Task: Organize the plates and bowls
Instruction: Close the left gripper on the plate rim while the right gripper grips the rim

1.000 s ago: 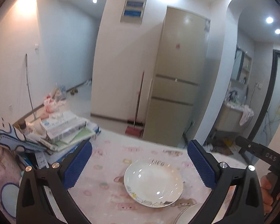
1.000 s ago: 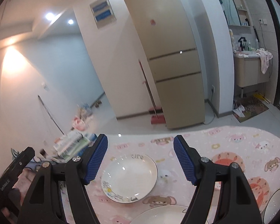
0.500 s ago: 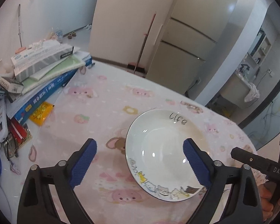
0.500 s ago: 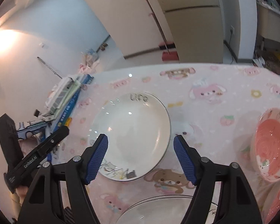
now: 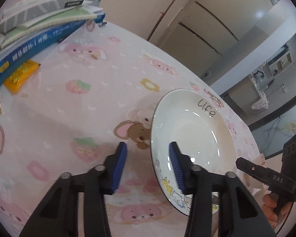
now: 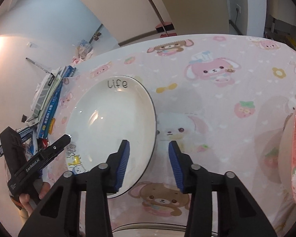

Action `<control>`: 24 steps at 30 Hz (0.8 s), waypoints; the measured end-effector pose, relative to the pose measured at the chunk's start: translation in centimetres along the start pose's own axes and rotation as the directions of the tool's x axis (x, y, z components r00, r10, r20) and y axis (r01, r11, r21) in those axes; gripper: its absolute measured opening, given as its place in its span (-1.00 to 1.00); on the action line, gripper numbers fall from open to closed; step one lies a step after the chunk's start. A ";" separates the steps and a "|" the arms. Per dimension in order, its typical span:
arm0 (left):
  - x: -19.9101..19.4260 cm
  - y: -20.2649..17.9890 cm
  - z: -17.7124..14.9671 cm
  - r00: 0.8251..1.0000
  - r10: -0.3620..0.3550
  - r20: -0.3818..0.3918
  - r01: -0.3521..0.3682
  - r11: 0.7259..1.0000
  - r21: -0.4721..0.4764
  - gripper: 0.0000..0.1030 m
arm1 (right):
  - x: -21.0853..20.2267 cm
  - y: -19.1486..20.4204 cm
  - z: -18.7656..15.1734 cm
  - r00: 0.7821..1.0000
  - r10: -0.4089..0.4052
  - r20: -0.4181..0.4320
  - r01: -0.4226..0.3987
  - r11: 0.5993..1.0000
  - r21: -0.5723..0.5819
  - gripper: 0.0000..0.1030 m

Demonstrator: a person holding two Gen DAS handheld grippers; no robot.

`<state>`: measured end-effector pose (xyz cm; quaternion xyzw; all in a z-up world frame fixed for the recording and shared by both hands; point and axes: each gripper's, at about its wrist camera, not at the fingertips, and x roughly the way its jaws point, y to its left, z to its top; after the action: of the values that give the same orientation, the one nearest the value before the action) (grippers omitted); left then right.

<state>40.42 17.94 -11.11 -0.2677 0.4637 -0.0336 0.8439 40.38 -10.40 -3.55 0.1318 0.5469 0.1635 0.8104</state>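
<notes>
Now both grippers, left gripper (image 5: 148, 165) and right gripper (image 6: 149, 163), straddle opposite plate (image 6: 112, 122) rims, jaws apart.

Between both tongs lies a glossy, glazed white plate (image 5: 187, 138), smooth and light-flecked. The desk (image 5: 88, 102) wears a matt printed cloth. The left tongs (image 5: 148, 165) and right tongs (image 6: 149, 162) show ribbed blue pads on black matt plastic.
</notes>
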 end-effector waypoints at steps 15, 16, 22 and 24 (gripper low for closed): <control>0.6 0.2 -0.1 0.996 -0.086 -0.020 0.085 0.995 -0.048 -0.84 | 1.1 -1.6 0.6 0.994 0.110 -0.009 -0.109 0.990 0.090 -0.89; 0.9 0.2 -0.1 0.996 -0.089 -0.029 0.088 0.995 -0.052 -0.84 | 1.2 -1.7 0.6 0.993 0.115 -0.010 -0.114 0.989 0.093 -0.89; 1.3 -0.1 -0.3 0.995 -0.090 -0.033 0.088 0.995 -0.051 -0.83 | 1.8 -1.9 0.6 0.991 0.136 -0.020 -0.133 0.985 0.108 -0.89; 1.3 -0.4 -0.4 0.997 -0.075 -0.028 0.074 0.997 -0.031 -0.81 | 2.5 -2.0 0.8 0.988 0.152 -0.039 -0.146 0.982 0.117 -0.88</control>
<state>40.91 17.01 -12.09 -0.2970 0.4661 -0.0619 0.8311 42.20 -11.20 -6.15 0.2146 0.5631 0.1954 0.7738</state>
